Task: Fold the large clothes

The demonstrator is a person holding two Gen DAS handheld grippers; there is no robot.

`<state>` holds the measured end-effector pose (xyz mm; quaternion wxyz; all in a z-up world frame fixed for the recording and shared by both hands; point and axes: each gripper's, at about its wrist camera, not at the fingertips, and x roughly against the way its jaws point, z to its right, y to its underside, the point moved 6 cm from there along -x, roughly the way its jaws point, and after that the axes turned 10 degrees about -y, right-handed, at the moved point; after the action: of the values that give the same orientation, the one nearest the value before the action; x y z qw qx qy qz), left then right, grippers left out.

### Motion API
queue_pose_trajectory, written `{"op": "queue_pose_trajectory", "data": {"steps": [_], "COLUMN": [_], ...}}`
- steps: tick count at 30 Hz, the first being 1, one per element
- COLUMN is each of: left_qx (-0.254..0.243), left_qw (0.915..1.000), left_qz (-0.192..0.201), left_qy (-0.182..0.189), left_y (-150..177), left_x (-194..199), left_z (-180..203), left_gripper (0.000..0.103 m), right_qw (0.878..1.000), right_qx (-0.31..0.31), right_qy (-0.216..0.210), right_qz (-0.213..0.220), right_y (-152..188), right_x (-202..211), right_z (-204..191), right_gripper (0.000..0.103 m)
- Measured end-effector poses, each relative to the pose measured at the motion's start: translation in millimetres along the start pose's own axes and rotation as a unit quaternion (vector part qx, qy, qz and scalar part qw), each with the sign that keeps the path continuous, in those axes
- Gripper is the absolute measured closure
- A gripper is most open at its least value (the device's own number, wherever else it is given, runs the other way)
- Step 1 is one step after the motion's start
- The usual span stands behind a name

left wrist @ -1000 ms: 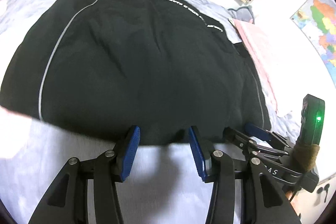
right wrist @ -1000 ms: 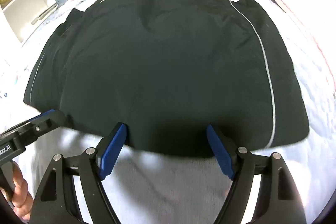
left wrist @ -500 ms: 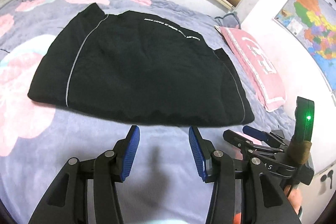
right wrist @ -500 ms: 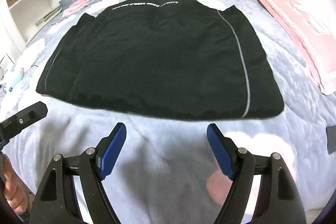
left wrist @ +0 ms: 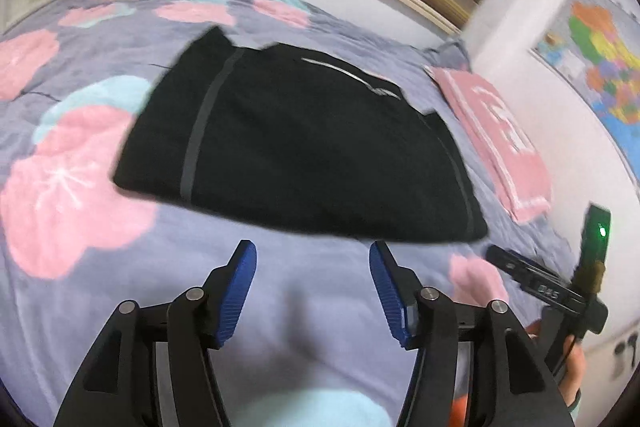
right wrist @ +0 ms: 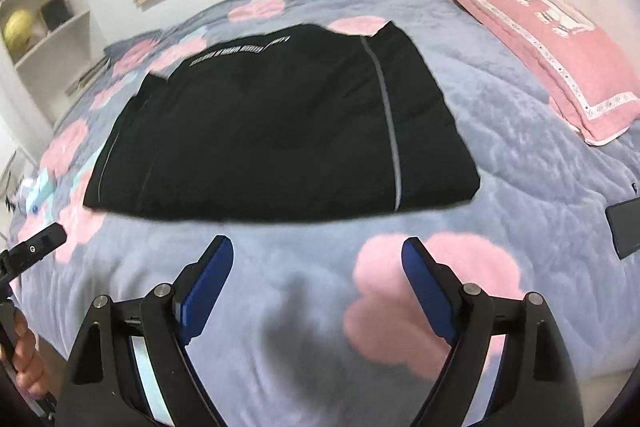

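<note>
Left wrist view: the left claw [left wrist: 312,259] is drawn back, spread and empty, and the black garment [left wrist: 304,147] is left folded mid-frame on the bed [left wrist: 80,267]. The right claw [right wrist: 316,255] is likewise withdrawn, spread; the fold is judged finished.

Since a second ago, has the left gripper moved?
Yes. The left gripper has pulled back from the black garment: its tips were at the hem, and now bare bedspread separates them.
</note>
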<state>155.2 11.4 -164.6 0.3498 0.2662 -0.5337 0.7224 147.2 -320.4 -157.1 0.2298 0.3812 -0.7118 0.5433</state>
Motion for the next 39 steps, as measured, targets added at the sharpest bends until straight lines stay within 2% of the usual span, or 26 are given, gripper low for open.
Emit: {"op": "queue_pose_trajectory", "data": {"steps": [7,12,16,21,23,25,28,32,35,39], "left_qx": [0.064,0.078,0.081,0.101,0.103,0.114,0.131,0.153,0.166,0.163], "left_qw": [0.9962,0.9949,0.9961,0.9923,0.9893,0.9827,0.9758,0.9665,0.9601,0.9604], "left_qz": [0.013,0.016,-0.011,-0.070,-0.093,-0.121,-0.136,-0.155,-0.172,-0.173], "left_qy": [-0.057,-0.063,-0.035,0.017,0.045,0.082,0.111,0.136,0.145,0.146], "left_y": [-76.2,-123.2,-149.6,-158.6,-155.0,-148.0,-143.7,-140.8,-140.1,-140.1], "left_x": [-37.5,-73.3,-115.7,-168.6,-186.3,-203.3,-217.1,-225.0,-228.6,-226.5], "left_z": [-77.1,-109.8,-125.0,-130.5,-126.2,-120.5,-118.7,-119.3,-117.5,-115.3], "left_gripper": [0.039,0.039,0.038,0.038,0.038,0.038,0.037,0.034,0.033,0.032], "right_qw": [0.998,0.998,0.999,0.999,0.998,0.996,0.983,0.964,0.959,0.953], "right_qx": [-0.037,-0.046,-0.046,-0.046,-0.042,-0.050,-0.105,-0.157,-0.157,-0.155], "right_qy": [0.010,0.022,0.018,-0.020,-0.032,-0.057,-0.130,-0.197,-0.218,-0.237], "right_qz": [0.040,0.030,0.016,-0.020,-0.036,-0.052,-0.069,-0.086,-0.094,-0.104], "right_y": [-62.8,-104.7,-127.1,-138.1,-136.4,-132.8,-127.6,-121.3,-119.1,-115.7], "right_x": [-11.6,-36.9,-62.3,-98.6,-112.5,-126.0,-144.4,-161.3,-164.1,-156.2], "right_z": [52.7,93.8,117.7,132.4,136.3,139.8,152.9,166.9,169.0,169.3], "right_gripper": [0.013,0.012,0.012,0.012,0.012,0.012,0.010,0.007,0.006,0.007]}}
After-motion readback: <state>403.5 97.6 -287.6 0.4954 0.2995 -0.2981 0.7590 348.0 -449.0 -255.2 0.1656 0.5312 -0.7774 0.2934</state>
